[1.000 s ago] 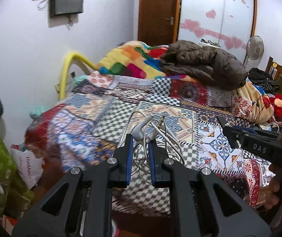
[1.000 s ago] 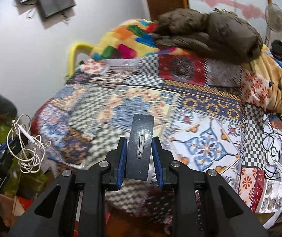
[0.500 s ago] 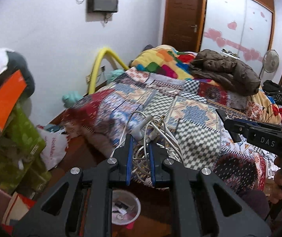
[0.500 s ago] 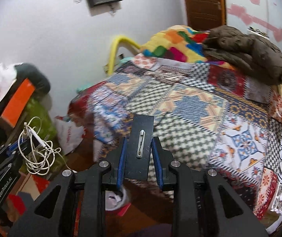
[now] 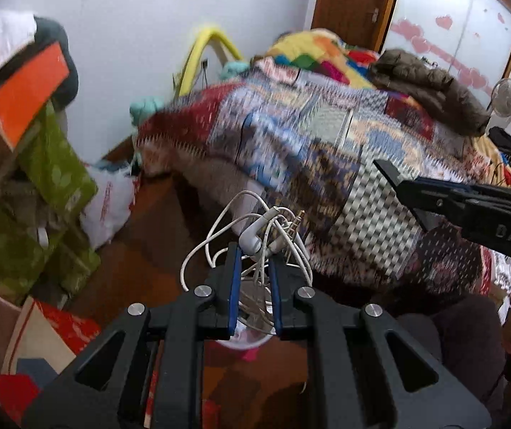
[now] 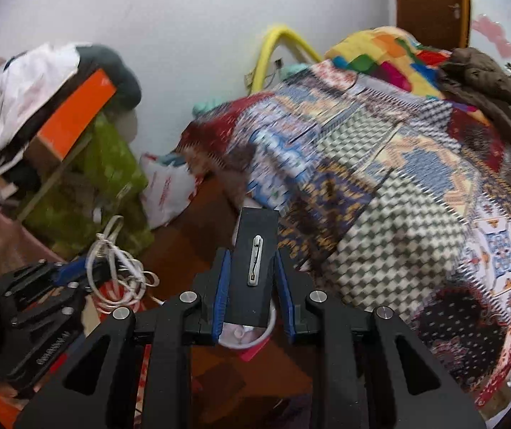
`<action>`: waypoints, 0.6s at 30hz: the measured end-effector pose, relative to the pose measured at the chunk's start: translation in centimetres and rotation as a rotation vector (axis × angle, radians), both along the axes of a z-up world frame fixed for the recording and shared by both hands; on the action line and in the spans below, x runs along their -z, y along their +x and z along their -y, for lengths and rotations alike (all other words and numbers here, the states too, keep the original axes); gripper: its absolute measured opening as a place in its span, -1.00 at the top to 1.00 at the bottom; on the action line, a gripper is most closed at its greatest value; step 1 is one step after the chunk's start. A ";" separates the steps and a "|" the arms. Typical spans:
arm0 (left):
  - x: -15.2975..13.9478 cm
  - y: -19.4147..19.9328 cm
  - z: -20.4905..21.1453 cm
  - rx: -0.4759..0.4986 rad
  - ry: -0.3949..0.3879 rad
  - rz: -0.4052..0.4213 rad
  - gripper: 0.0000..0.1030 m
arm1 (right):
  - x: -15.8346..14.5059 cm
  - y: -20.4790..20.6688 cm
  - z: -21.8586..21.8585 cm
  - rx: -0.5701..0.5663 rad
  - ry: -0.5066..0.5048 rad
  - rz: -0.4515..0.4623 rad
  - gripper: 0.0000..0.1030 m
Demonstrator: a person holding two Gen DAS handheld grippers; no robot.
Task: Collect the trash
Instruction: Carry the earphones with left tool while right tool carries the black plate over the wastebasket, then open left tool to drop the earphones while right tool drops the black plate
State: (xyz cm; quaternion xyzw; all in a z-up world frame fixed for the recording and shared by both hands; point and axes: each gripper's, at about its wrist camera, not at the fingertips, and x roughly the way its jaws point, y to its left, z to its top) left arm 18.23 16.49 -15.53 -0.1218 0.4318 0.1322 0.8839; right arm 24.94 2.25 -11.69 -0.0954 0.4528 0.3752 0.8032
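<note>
left wrist view: the left tongs [image 5: 254, 268] are pinching a tangled white earphone cable [image 5: 255, 236] above a small round bin [image 5: 244, 339] on the floor, beside the patterned bed [image 5: 327, 136]. the right tongs [image 5: 409, 193] are entering from the right edge.

right wrist view: the right tongs [image 6: 252, 275] are clamping a flat dark card [image 6: 255, 261] over the same bin [image 6: 252, 338]. the left tongs [image 6: 87, 271] are gripping the cable [image 6: 116, 268] at lower left.

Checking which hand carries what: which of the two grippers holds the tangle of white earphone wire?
The left gripper: white earphone wire is bunched between its fingers. The right gripper grips a flat dark card instead.
</note>
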 end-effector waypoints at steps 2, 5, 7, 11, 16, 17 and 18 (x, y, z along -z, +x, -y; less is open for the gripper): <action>1.9 0.0 -0.4 0.003 -0.024 -0.039 0.73 | 0.9 -0.4 -0.7 -0.013 -0.015 -0.019 0.55; 5.5 0.8 -1.0 0.034 -0.082 -0.117 0.73 | 2.7 -0.8 -1.6 -0.033 -0.025 -0.069 0.55; 7.3 1.1 -1.2 0.039 -0.093 -0.153 0.73 | 4.1 -0.8 -2.0 -0.045 -0.049 -0.097 0.55; 11.3 2.2 -1.8 0.031 -0.123 -0.238 0.73 | 5.7 -0.9 -3.0 -0.060 -0.092 -0.119 0.55; 15.6 3.7 -3.0 0.009 -0.206 -0.364 0.70 | 7.6 -0.3 -4.1 -0.078 -0.136 -0.148 0.55; 16.3 4.0 -3.2 0.001 -0.216 -0.396 0.63 | 7.9 -0.2 -4.4 -0.084 -0.141 -0.160 0.55; 16.7 4.1 -3.4 -0.009 -0.219 -0.419 0.42 | 8.2 0.0 -4.6 -0.091 -0.142 -0.175 0.55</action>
